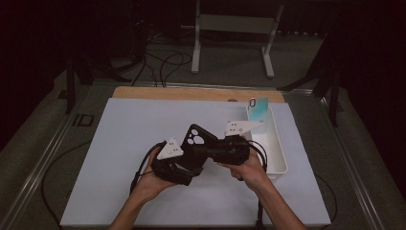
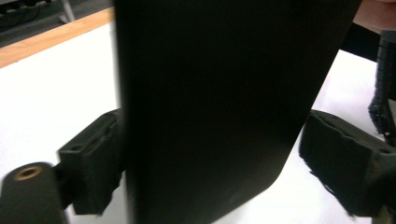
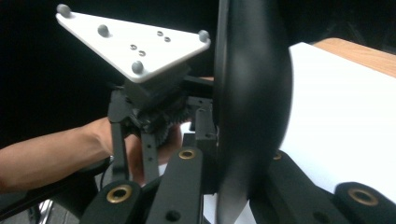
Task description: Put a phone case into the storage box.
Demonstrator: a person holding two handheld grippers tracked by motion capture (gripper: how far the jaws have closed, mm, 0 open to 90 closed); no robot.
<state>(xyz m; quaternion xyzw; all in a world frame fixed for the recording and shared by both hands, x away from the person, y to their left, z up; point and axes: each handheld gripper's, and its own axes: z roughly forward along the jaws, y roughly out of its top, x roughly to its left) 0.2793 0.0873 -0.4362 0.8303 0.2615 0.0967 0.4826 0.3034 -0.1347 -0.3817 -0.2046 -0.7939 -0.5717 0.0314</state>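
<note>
A black phone case (image 1: 196, 139) with camera cut-outs is held above the white mat between both grippers. My right gripper (image 1: 207, 149) comes from the right and is shut on the case, which stands edge-on (image 3: 252, 107) between its jaws (image 3: 233, 186). My left gripper (image 1: 190, 162) comes from the lower left. In the left gripper view the case's flat black back (image 2: 224, 107) stands between the two pads (image 2: 93, 158), which sit against its side edges. The left gripper's grey plate (image 3: 135, 46) and the hand that holds it are seen in the right gripper view.
A white bin (image 1: 277, 148) stands at the mat's right side with a teal object (image 1: 258, 110) at its far end. A wooden table edge (image 1: 191, 93) runs behind the white mat (image 1: 134, 124). Cables trail off the mat's left and front.
</note>
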